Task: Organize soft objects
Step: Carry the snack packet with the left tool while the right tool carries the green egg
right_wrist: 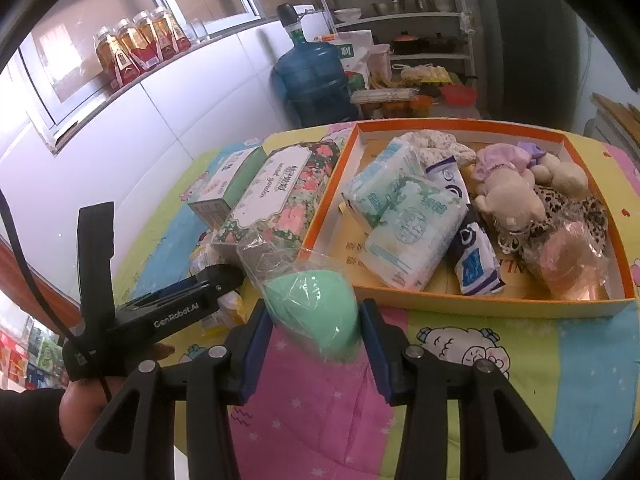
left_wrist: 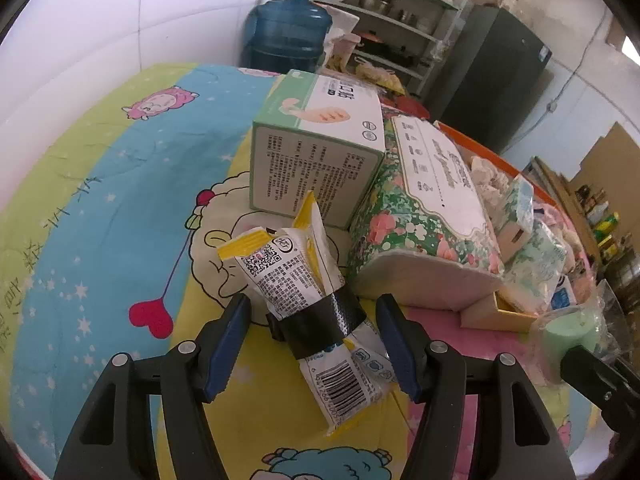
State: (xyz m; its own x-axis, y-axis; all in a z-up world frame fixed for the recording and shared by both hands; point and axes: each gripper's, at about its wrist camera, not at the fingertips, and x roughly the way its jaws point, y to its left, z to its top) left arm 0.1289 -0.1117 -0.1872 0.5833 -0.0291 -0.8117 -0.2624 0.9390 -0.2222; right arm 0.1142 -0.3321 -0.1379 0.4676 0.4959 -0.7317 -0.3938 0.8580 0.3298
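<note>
Tray (right_wrist: 476, 304): an orange-rimmed shallow box is set on the tabletop (right_wrist: 560, 380), which is covered by a cartoon-print cloth.
Already stowed: tissue packs (right_wrist: 404, 216), a plush bear (right_wrist: 508, 196), a leopard-print item and a pink wrapped piece (right_wrist: 576, 264) are seen lying inside the tray.
Right hand-held gripper (right_wrist: 316, 336): partly closed, its blue pads pressed on a mint-green sponge (right_wrist: 316, 312) in clear wrap; the sponge is held just short of the tray's near wall, not yet inside.
Left hand-held gripper (left_wrist: 312, 348): jaws stand wide, nothing gripped; a bundle of yellow-and-white sachets (left_wrist: 304, 280) bound with black tape lies on the cloth between the pads, untouched.
Outstanding outside the tray: the sachet bundle, a floral tissue pack (left_wrist: 420, 216) and a green-and-white carton (left_wrist: 316, 144), the last two touching each other just beside the tray.
Progress judged: well advanced; the greater share is stowed, the sponge is in transit, and three items at most are judged to remain.
Uncertainty: whether the rigid carton counts as a soft object cannot be told.
</note>
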